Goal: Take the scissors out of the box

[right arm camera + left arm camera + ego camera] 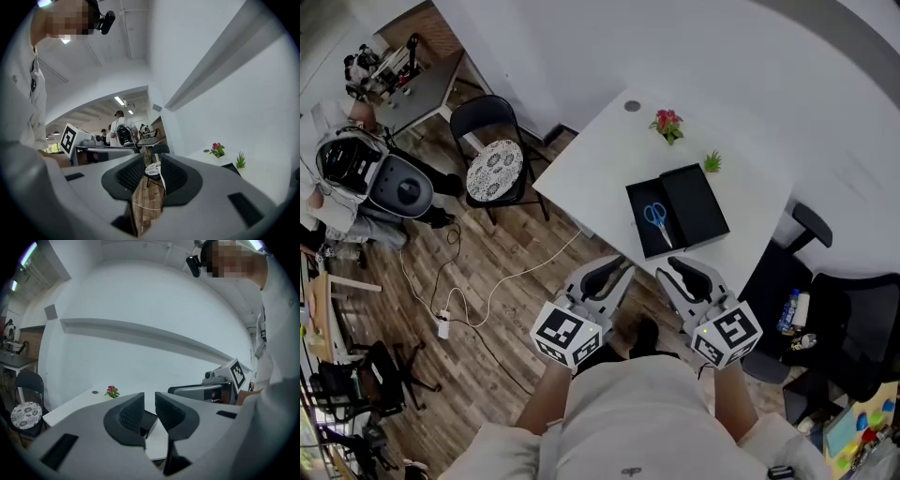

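The white desk (pixel 581 183) holds a black box (pixel 701 202) lying open; the left tool (pixel 614 272) and the right tool (pixel 675 270) hang in the air just off the desk's near edge, each with its jaws a little apart and nothing between them; the blue scissors (pixel 656 218) lie inside the box's left part

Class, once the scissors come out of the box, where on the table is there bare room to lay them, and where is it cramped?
Bare: the stretch of table bordered by the box, the pink flowers and the left edge; also right of the lid. Cramped: between the green plant and lid.
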A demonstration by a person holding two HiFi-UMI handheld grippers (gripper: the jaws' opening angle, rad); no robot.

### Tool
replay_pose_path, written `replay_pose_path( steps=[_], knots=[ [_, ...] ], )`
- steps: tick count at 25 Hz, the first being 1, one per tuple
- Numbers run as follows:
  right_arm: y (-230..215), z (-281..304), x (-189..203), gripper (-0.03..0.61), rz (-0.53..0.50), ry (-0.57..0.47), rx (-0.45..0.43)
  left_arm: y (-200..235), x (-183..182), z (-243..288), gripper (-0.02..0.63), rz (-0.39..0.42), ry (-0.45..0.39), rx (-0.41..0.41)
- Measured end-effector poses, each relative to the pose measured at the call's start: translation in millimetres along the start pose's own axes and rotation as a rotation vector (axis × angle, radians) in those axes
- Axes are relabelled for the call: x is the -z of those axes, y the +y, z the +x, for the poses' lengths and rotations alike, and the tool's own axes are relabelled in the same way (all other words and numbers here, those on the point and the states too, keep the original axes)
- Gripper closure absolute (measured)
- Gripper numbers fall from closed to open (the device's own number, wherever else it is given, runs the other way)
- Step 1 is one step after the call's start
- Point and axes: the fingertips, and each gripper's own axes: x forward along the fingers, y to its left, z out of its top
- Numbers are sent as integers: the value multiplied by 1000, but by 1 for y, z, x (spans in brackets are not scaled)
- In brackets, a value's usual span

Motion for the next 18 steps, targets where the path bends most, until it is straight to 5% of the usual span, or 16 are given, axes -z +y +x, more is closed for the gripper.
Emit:
replay_pose_path(
  steps=[8, 18],
  knots=[
    [-1, 4, 20, 471, 30, 63, 3, 8, 11, -7, 535, -23, 26, -26],
    [-24, 27, 30, 466, 30, 127, 97, 31, 18, 15, 535, -35, 47, 50]
  ],
)
